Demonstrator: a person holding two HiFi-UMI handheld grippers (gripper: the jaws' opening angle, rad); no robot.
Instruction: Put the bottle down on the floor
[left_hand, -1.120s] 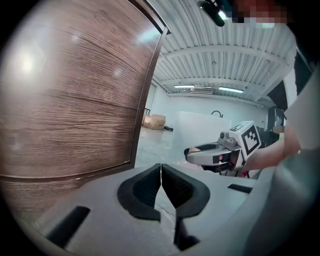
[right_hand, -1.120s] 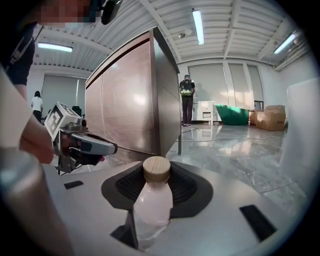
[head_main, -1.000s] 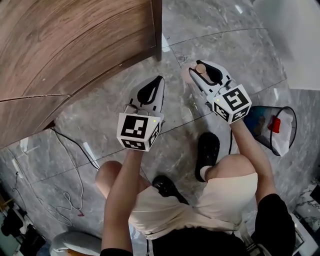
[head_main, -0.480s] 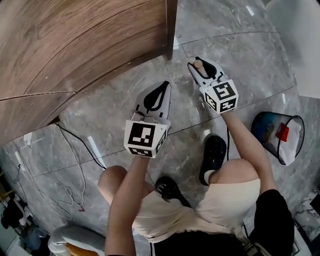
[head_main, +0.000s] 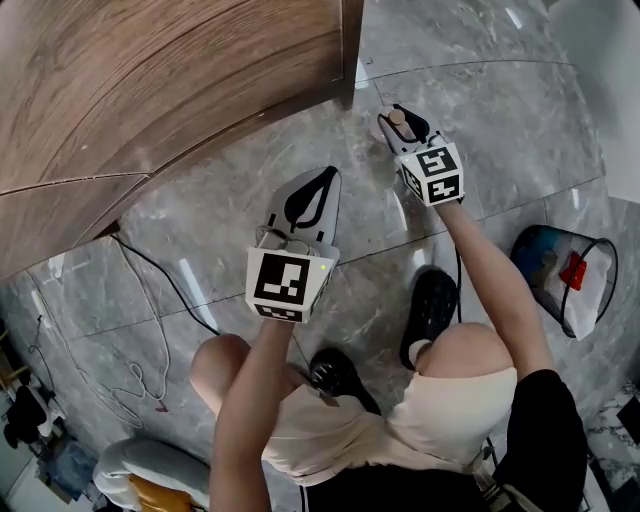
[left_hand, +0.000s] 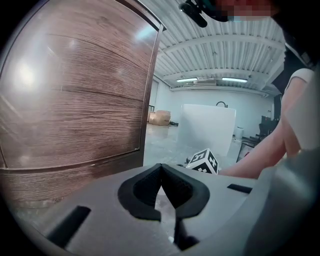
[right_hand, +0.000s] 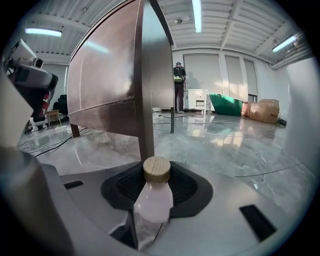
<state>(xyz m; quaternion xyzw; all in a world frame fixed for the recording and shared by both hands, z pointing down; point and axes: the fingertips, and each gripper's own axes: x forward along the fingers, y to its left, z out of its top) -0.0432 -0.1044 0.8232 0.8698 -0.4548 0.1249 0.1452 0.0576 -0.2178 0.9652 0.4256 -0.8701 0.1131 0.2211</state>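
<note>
Your right gripper (head_main: 402, 115) has its jaws spread wide and closed on the bottle (right_hand: 154, 200), the black pads pressing on both sides of its pale body while the tan wooden cap (right_hand: 157, 169) stands up between them. You hold it upright, low over the grey marble floor (head_main: 500, 130), just beside the corner post of the wooden cabinet (head_main: 150, 80). The gripper's own body hides the bottle's base, so neither view shows whether it touches the floor. Your left gripper (head_main: 322, 178) has nothing in it: its 2 jaws are drawn together with their tips meeting (only a narrow slit of floor shows below the tips). It hangs over open floor, well apart from the bottle. A bin with a white liner (head_main: 565, 280) stands off to your right, and a black cable (head_main: 160, 290) trails across the floor on your left.
</note>
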